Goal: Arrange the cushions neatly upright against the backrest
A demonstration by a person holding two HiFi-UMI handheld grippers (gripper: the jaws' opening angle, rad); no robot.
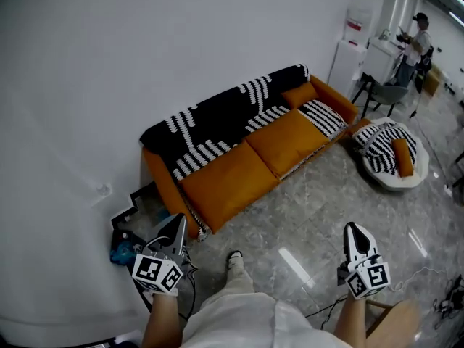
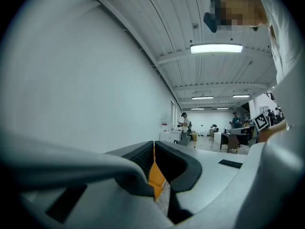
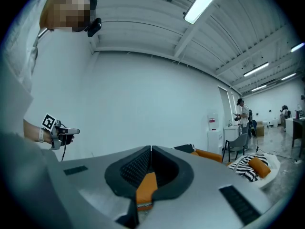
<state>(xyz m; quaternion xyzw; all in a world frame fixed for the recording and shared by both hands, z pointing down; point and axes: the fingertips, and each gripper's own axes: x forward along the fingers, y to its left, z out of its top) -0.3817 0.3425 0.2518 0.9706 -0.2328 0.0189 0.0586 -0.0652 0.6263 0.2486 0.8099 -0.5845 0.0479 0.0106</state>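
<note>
Both tongs hang low in front of the person, well short of the orange sofa (image 1: 232, 180). The left tongs (image 1: 178, 222) are clenched on nothing, and so are the right tongs (image 1: 353, 230).

None of the cushions is in hand. An orange cushion (image 1: 299, 93) leans in the sofa's right back corner, against the armrest. A striped cushion (image 1: 324, 117) lies flat on the right end of the seat, just in front of it. Two more sit off the sofa, on a round white pouf (image 1: 395, 183) on the floor beyond the sofa's right end: a striped one (image 1: 383, 149) and an orange bolster (image 1: 403, 158).

The task looks barely started, and several things could spoil it:
- A black-and-white throw (image 1: 217, 118) drapes the backrest. Pushing a cushion in hard could drag or bunch it.
- The cushions are soft. Pinched by a thin corner, one may fold, slip out or slump forward once it is stood up.
- The pouf cushions need a carry across glossy floor. What looks like a thin cable (image 1: 322, 309) lies near the feet and could catch a step.
</note>
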